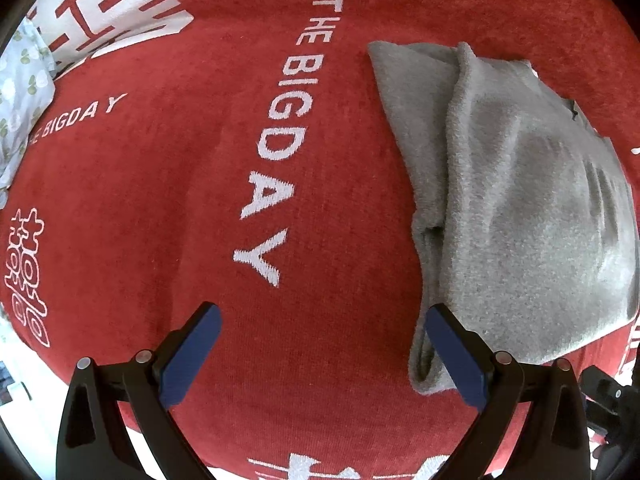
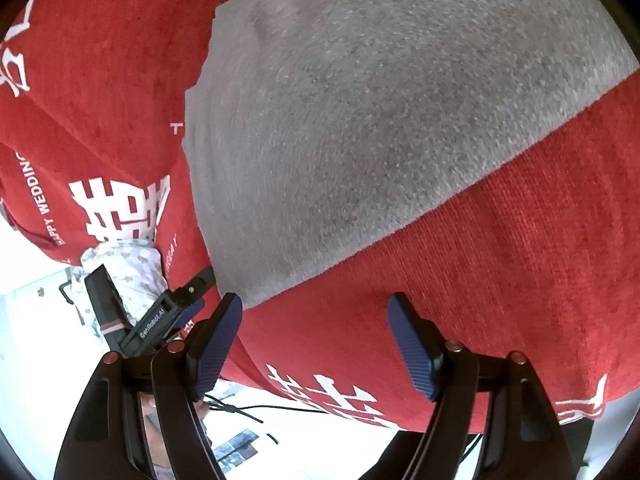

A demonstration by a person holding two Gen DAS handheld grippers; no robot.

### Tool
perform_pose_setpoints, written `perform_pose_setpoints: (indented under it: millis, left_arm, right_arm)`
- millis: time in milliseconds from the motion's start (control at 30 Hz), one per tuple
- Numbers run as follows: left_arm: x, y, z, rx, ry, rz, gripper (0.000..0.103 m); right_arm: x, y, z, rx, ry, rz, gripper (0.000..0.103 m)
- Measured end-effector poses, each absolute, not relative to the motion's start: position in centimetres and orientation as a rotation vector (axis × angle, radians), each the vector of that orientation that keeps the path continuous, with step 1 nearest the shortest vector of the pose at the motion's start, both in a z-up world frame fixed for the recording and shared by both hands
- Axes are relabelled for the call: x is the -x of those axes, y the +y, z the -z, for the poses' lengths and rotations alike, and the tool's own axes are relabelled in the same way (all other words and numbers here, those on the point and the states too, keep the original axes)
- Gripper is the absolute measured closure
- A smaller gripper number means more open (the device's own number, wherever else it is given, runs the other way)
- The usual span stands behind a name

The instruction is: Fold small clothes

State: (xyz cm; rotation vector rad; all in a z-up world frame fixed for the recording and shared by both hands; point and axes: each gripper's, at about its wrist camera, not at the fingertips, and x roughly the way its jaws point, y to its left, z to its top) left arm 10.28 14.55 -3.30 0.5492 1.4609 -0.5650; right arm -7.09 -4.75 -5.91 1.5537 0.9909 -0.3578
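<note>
Grey fleece garment point(image 1: 520, 200) lying on the red printed blanket point(image 1: 200, 180), already doubled over: a fold ridge runs from its far edge toward the near left corner, where stacked layers show. Left gripper point(image 1: 320, 344) spread wide and empty, its right finger at that near left corner, apparently placed to take the layered edge. Right gripper point(image 2: 316, 344) likewise wide open, holding nothing, poised over bare blanket just near of the garment's point(image 2: 380, 120) near edge. A floral cloth point(image 1: 20, 92) lies at the far left, well apart.
</note>
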Motion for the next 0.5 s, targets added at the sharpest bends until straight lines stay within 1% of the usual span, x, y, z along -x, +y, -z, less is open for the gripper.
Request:
perform_pose_setpoints:
  millis: [267, 500]
  left_arm:
    - [-11.1, 15.3, 3.0, -0.49, 1.477, 0.597, 0.0]
    - [-13.8, 15.6, 2.8, -0.224, 1.563, 0.714, 0.0]
  right_arm:
    - [6.7, -4.8, 6.4, -1.591, 0.929, 0.358, 0.025]
    - [5.4, -4.8, 7.4, -1.668, 0.79, 0.341, 0.025]
